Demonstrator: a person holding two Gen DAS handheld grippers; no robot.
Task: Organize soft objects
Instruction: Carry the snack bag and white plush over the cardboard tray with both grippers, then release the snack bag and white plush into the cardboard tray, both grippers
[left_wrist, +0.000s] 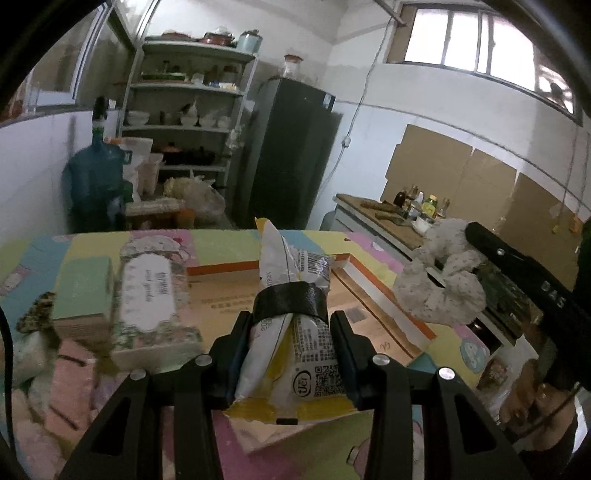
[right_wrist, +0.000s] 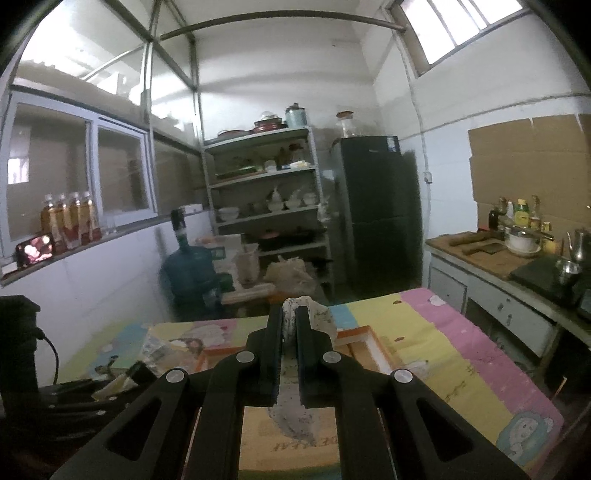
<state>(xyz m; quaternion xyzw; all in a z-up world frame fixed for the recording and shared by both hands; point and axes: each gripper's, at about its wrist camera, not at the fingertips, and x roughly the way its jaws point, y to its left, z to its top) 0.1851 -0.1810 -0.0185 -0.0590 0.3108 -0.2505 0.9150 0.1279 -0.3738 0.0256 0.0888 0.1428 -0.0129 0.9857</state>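
Snack bag (left_wrist: 291, 332), white and yellow with a black band around its middle, sits squeezed between the two fingers of the left gripper (left_wrist: 291, 354). Its long side runs straight ahead along the fingers, so the far end pokes out past the tips and points at the open cardboard box (left_wrist: 384, 295) lying on the colorful table (left_wrist: 221, 243). The bag is up in the air, just above the box floor, and the box is right under and ahead of it, so a short way down should land it inside. The other soft thing is a fluffy gray-white scrunchie (left_wrist: 439, 284). The right gripper (right_wrist: 290, 328) has its fingers pinched tight on it, with the ruffles bulging out above and below the tips. It hangs over the right side of the same box, off to the right of the bag and not touching it. Left of the box, a flowery tissue pack (left_wrist: 151, 295) and a pale green box (left_wrist: 83, 291) rest side by side on the table. The left gripper looks a bit closer to the box floor than the right one.
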